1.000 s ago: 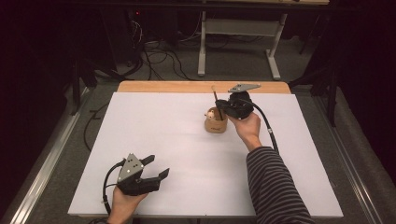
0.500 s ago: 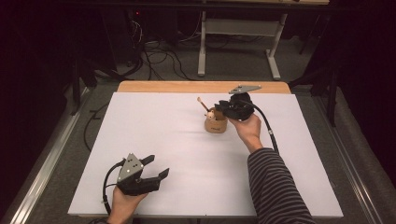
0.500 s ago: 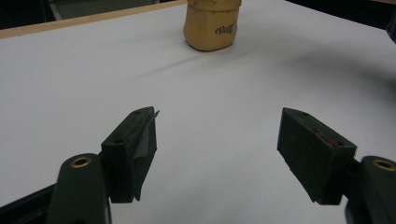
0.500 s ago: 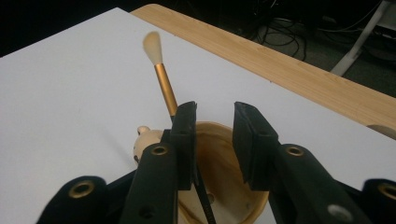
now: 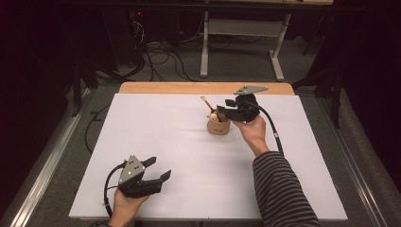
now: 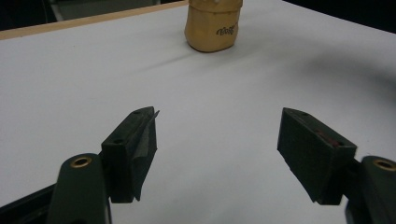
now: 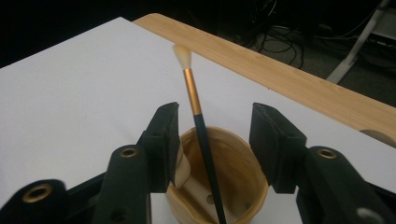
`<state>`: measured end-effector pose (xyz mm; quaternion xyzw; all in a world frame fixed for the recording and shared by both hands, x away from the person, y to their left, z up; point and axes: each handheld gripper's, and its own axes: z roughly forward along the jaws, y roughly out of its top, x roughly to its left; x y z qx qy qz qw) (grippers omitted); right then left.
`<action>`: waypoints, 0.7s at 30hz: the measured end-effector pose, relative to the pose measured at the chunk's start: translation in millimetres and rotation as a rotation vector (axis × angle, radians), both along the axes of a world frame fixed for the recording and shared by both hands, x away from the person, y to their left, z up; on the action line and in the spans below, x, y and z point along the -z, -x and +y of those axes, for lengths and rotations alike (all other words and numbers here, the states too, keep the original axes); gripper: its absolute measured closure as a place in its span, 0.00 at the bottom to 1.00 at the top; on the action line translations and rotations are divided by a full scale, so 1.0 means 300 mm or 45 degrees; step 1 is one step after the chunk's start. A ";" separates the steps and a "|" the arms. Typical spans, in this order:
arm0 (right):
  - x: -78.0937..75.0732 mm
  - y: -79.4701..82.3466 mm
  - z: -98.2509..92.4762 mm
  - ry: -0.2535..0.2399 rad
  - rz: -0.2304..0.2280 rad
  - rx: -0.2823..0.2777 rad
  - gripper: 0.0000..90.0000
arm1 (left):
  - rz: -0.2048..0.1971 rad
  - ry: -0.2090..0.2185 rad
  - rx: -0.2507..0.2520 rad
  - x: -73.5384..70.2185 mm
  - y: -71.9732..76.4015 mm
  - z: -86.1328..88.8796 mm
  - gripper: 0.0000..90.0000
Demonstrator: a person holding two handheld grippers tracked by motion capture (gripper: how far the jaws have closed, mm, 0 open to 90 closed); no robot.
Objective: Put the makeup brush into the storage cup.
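Right gripper (image 7: 215, 135) hovers just above the tan cup (image 7: 219, 186); its jaws have just been opening and stand spread either side of the paintbrush (image 7: 198, 116), pads clear of it. The paintbrush leans in the cup, bristles up. Left gripper (image 6: 217, 149) rests well apart from the cup, jaws spread, nothing between them.

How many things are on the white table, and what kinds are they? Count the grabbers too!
Tan cup: 1
Paintbrush with a white tip, standing in the cup: 1
Pale piece inside the cup, too hidden to name: 1
Black grippers, left gripper and right gripper: 2
Total: 5
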<state>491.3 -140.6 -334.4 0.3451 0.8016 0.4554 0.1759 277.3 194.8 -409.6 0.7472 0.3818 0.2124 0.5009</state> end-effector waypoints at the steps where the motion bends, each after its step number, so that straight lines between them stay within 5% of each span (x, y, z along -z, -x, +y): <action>1: -0.003 0.002 -0.004 -0.001 -0.003 0.001 0.56 | -0.002 0.003 -0.003 -0.001 0.000 0.001 0.32; 21: -0.054 0.055 -0.078 -0.078 -0.049 -0.008 0.45 | -0.002 0.017 -0.019 -0.001 -0.010 0.014 0.32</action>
